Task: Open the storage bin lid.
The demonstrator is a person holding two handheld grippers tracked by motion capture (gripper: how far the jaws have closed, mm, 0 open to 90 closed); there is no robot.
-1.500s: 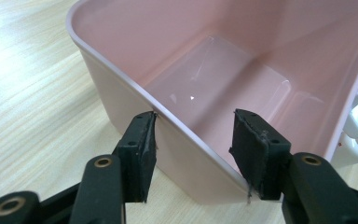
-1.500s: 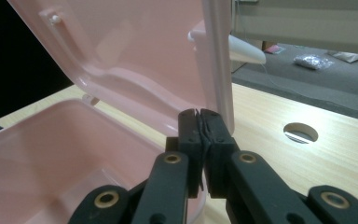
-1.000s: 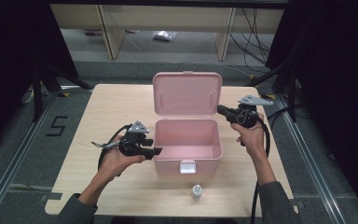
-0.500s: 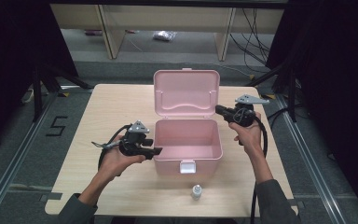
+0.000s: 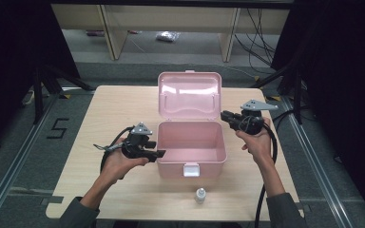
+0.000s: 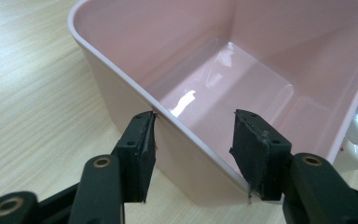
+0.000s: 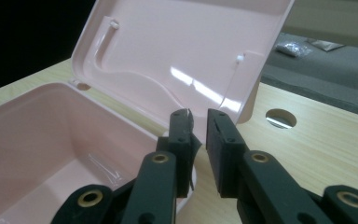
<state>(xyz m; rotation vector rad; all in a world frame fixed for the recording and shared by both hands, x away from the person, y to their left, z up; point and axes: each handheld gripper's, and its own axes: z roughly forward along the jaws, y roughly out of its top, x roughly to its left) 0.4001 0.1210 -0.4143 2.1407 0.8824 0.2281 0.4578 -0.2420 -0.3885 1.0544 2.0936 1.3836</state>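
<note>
Pink box open mid-bench, a gripper at each side of it.

Bench (image 5: 100, 114) carries the pink box (image 5: 192, 147) at centre, lid (image 5: 189, 95) stood up at the back, white latch (image 5: 190, 170) on the front wall; interior looks empty, though in both gripper views part of the floor is cut off by the frame or the fingers. Left gripper (image 5: 159, 153) sits at the box's left wall, fingers wide and straddling that rim (image 6: 191, 135), one outside, one inside; contact hard to judge. Right gripper (image 5: 224, 115) is at the box's right rear corner near the lid edge, fingers narrow with a thin gap, nothing between them. Small white bottle (image 5: 199, 194) stands near the front edge of the bench, too small to read any detail.
</note>
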